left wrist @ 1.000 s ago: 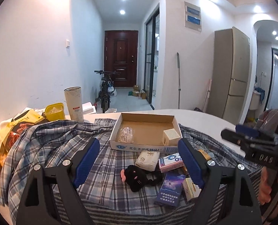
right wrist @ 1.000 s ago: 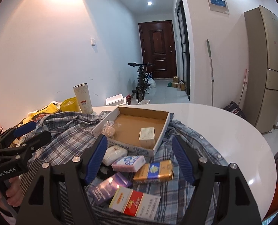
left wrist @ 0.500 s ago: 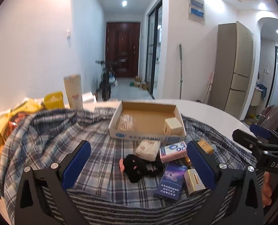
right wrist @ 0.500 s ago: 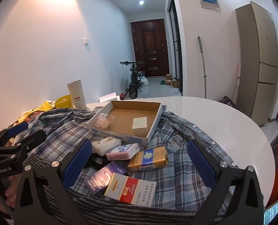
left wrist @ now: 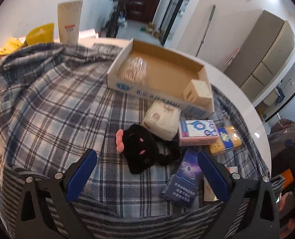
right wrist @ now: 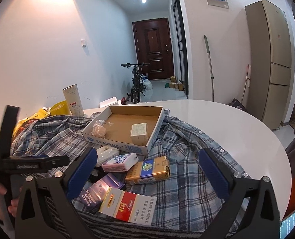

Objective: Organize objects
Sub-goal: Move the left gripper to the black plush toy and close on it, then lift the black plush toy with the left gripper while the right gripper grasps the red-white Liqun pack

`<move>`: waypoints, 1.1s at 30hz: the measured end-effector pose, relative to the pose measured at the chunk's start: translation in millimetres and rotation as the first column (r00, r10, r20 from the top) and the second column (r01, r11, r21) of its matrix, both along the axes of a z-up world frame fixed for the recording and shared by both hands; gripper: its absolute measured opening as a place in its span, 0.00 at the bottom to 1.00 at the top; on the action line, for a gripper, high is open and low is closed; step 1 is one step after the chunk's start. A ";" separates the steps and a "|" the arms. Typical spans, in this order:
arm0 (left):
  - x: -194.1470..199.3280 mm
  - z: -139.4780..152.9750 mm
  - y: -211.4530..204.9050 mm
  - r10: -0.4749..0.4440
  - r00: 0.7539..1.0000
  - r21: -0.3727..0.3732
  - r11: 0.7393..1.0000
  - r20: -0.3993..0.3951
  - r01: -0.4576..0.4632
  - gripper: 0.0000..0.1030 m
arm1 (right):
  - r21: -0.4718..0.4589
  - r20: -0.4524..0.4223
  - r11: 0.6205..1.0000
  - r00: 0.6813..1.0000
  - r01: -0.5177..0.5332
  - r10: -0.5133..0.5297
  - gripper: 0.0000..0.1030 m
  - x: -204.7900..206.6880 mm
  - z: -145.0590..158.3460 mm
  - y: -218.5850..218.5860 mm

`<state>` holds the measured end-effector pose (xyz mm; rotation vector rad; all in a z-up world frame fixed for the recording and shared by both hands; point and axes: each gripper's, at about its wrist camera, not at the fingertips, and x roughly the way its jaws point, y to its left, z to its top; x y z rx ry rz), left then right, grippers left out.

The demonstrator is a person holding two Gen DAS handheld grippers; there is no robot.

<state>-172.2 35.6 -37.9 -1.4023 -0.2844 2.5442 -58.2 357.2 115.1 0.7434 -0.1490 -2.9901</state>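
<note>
- Left gripper [left wrist: 147, 171]: blue-padded fingers [left wrist: 81, 172] wide apart, closing slightly, nothing between the pads yet. It is tilted down over the near cluster.
- Right gripper [right wrist: 147, 173]: fingers apart, empty, hovering over the packs on the right side of the cluster.
- Likely target, my read: black plush toy with pink ears [left wrist: 140, 149], on the blue-grey plaid shirt [left wrist: 48, 107] that covers the white round tabletop [right wrist: 237, 127]. It sits just beyond the left fingers, roughly centred in the gap, a bit left of centre.
- Toy's long axis runs near-to-far and slightly diagonal, so the finger gap spans its short side. Good for a straight push-in-and-close.
- Left hand is nearer; in the right wrist view the toy is mostly hidden behind the left finger pad and the packs.
- Destination: open shallow cardboard tray with white printed sides [left wrist: 127, 83], far of the toy, already holding a clear-wrapped bundle [left wrist: 134, 69] and a small cream box [left wrist: 197, 92].
- Crowding: cream tissue pack [left wrist: 161, 120] touches the toy's far side, purple cigarette pack [left wrist: 184, 181] lies just right of it. Risk of the right-hand finger catching the purple pack on closure.
- Also waiting outside the tray: pink-and-white pack [left wrist: 197, 132], gold-and-blue pack [right wrist: 148, 170], red-and-white carton [right wrist: 127, 206].
</note>
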 end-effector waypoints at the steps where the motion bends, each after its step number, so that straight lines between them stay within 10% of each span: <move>1: -3.1 -2.2 1.3 0.000 1.000 -0.011 1.000 0.006 0.000 0.96 | 0.005 -0.001 1.000 1.000 0.007 -0.007 0.99 -0.5 -0.3 1.0; 19: -36.8 -38.9 21.6 -0.046 0.990 -0.092 0.994 0.133 0.059 0.74 | 0.005 0.018 0.998 0.998 0.061 -0.061 0.99 -8.1 -9.0 21.3; 28: -32.7 -28.6 11.7 -0.019 0.994 -0.101 0.994 0.110 0.030 0.31 | 0.009 0.014 0.998 0.998 0.058 -0.058 0.99 -8.5 -7.9 19.0; 33: -20.6 -10.0 8.4 -0.043 0.998 -0.106 0.993 0.039 0.047 0.30 | 0.024 0.009 0.998 0.998 0.058 -0.058 0.99 -8.7 -5.4 16.6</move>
